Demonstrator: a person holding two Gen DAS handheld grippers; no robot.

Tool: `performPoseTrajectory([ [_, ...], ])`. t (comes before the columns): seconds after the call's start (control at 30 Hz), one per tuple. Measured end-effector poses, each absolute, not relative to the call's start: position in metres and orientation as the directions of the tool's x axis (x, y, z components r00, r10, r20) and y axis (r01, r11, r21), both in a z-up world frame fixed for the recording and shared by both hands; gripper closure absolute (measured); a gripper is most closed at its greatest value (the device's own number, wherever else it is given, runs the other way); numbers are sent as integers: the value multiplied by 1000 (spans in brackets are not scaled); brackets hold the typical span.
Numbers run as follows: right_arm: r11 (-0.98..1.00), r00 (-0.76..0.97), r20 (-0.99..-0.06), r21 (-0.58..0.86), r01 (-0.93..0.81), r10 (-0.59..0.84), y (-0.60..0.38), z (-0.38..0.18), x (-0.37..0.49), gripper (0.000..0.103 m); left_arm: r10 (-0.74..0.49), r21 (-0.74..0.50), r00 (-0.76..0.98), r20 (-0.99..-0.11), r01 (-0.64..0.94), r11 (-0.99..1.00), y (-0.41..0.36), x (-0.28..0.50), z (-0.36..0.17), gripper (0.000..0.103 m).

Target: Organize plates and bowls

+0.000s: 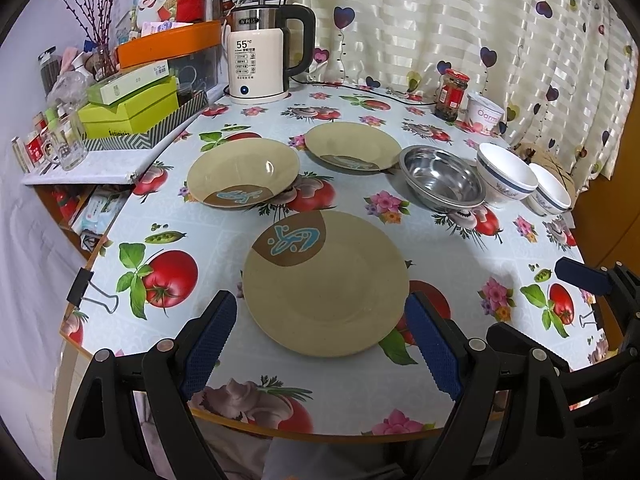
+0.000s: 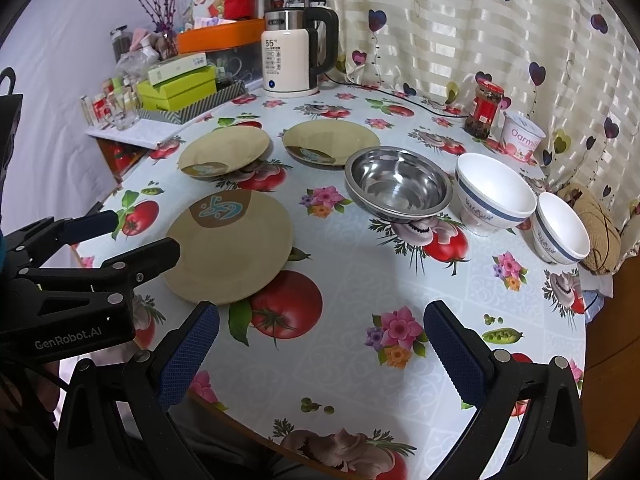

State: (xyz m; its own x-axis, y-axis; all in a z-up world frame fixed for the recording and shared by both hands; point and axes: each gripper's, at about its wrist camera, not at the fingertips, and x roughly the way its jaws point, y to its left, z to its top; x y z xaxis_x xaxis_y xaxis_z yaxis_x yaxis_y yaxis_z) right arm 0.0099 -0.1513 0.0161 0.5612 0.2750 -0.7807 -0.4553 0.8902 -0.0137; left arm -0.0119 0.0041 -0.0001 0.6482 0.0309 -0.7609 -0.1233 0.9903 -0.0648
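Left tongs [image 1: 320,344] wide around near plate [image 1: 326,284] at the surface [image 1: 460,272] edge, right tongs [image 2: 320,344] wide w/ nothing: I'd pinch the rim, stack onto far plates [image 1: 243,172].

Both tools held wide, gripping nothing.

The left tool [image 1: 320,332] fills the bottom of its view, blue-padded fingers [image 1: 210,340] spread far apart. The right tool [image 2: 320,344] sits likewise at the bottom of its own view, jaws parted and empty; it also shows at the right edge of the left view.
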Motion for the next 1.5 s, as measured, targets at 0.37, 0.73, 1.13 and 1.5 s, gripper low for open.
performPoseTrajectory([
  [0.37, 891, 559, -782, -11, -455, 276, -156, 12, 10, 0, 21, -74, 645, -764, -120, 990, 3, -10, -5, 16],
  [0.73, 890, 557, -784, -12, -455, 274, -156, 13, 17, 0, 20, -76, 646, -763, -120, 990, 3, -10, -5, 16],
  [1.13, 890, 551, -789, -13, -457, 271, -150, 8, 15, 0, 3, -90, 646, -764, -111, 990, 6, -2, -5, 16],
  [1.5, 890, 540, -799, -12, -456, 265, -151, -3, 23, 0, -3, -95, 639, -769, -109, 990, 12, 4, -10, 16],
])
